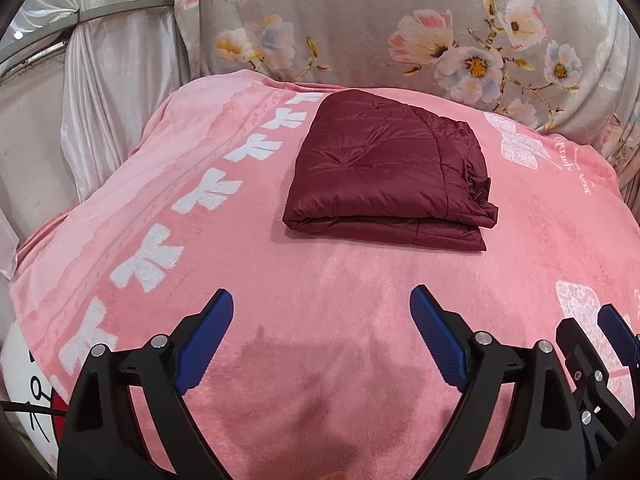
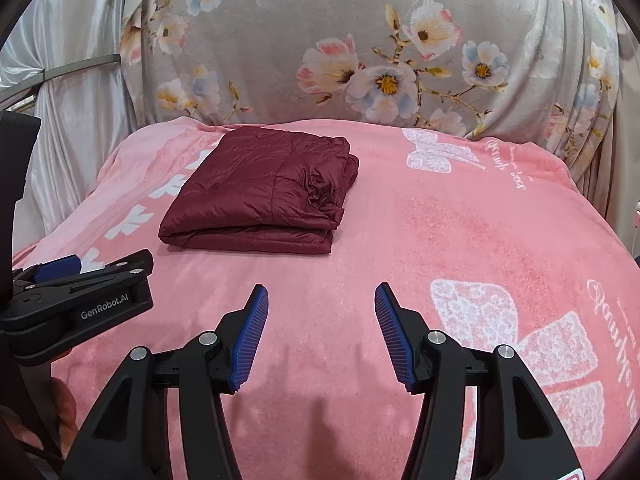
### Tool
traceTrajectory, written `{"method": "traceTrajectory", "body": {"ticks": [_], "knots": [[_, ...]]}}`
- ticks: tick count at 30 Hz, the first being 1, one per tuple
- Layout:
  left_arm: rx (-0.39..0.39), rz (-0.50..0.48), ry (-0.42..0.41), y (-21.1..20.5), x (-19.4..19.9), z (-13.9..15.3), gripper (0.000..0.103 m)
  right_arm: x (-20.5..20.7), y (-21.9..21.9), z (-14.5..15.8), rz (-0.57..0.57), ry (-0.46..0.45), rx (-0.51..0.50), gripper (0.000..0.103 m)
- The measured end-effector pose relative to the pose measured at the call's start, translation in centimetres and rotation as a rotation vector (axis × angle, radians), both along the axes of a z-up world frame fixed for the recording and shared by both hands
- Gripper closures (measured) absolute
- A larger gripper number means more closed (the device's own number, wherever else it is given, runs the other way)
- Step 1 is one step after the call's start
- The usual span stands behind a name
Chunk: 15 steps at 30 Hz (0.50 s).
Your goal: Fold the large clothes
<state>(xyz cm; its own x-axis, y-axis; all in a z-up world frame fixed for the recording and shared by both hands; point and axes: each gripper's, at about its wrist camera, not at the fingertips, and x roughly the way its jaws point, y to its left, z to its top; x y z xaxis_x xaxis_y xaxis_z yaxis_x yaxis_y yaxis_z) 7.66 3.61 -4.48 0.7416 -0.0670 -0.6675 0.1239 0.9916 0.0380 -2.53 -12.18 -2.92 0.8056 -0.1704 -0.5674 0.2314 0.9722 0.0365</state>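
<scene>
Ahead, lay folded on the pink blanket (image 1: 320, 320), well apart from both pairs of fingers: maroon quilted jacket (image 1: 384, 172). Left gripper (image 1: 322, 308) spread wide, gripping nothing. Right gripper (image 2: 322, 304) likewise parted, empty, jacket up and to its left. Backed by a grey floral sheet (image 2: 360, 40). Jacket's far layers and tucked sleeves hidden.
</scene>
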Motion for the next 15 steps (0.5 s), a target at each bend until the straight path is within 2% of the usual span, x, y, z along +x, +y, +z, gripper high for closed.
{"method": "traceTrajectory", "body": {"ticks": [15], "knots": [[0.029, -0.006, 0.004, -0.8, 0.5, -1.5, 0.015, 1.6, 0.1, -1.2, -0.011, 0.023, 0.009, 0.044]]}}
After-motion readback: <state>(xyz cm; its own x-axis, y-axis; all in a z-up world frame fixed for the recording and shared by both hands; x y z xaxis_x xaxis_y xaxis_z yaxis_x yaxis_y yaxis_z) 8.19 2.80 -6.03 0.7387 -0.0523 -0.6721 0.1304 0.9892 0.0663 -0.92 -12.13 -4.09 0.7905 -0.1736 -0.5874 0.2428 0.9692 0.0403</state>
